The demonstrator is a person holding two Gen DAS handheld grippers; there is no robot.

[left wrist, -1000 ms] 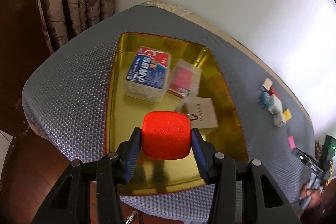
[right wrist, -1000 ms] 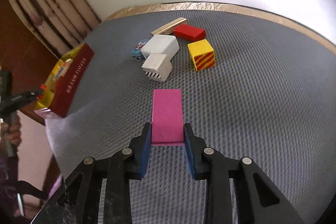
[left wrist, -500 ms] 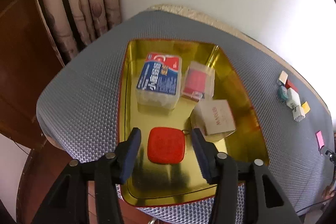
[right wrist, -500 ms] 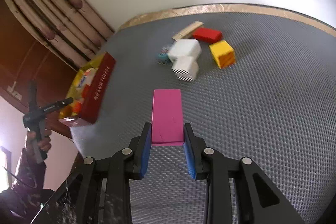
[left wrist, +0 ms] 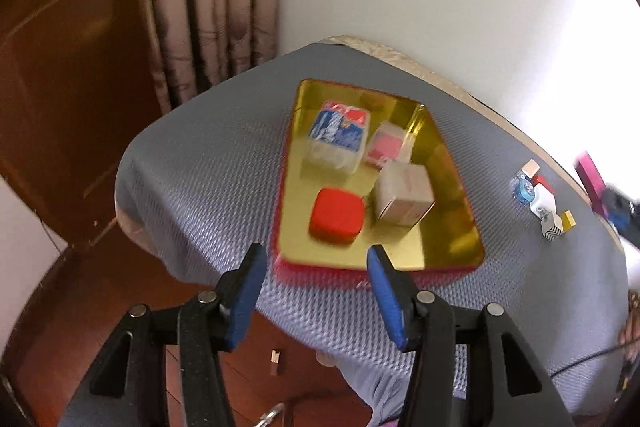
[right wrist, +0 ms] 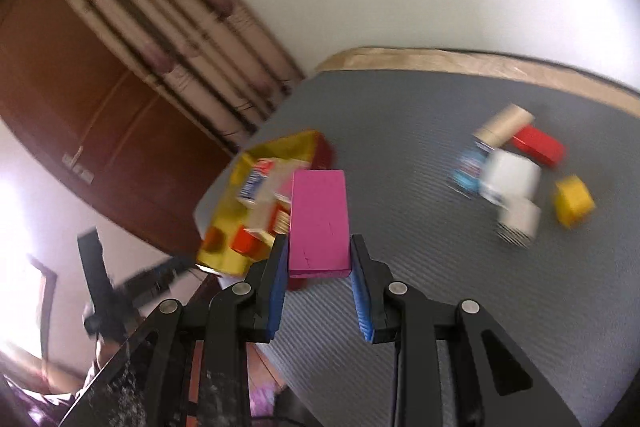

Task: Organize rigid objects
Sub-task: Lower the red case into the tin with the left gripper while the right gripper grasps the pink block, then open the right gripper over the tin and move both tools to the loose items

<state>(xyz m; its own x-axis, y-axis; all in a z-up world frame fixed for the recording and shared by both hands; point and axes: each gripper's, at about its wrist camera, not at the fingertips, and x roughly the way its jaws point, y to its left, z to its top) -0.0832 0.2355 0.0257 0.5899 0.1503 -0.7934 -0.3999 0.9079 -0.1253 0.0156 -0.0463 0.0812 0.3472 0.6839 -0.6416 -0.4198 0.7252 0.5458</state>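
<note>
A gold tray with red outer walls (left wrist: 448,251) sits on the grey mat. In it lie a red rounded box (left wrist: 337,216), a blue and white packet (left wrist: 339,135), a pink clear-cased box (left wrist: 386,146) and a beige carton (left wrist: 404,191). My left gripper (left wrist: 316,287) is open and empty, raised in front of the tray's near edge. My right gripper (right wrist: 318,273) is shut on a magenta block (right wrist: 319,223) and holds it in the air, to the right of the tray (right wrist: 224,251).
A cluster of small objects lies on the mat to the right: white blocks (right wrist: 510,179), a yellow cube (right wrist: 574,201), a red block (right wrist: 538,147), a beige cylinder (right wrist: 504,125), a blue item (right wrist: 466,173). Curtain and wooden door stand at the left.
My left gripper let go of the red box in the tray and drew back and up. My right gripper lifted the magenta block off the mat and swung it toward the tray.
</note>
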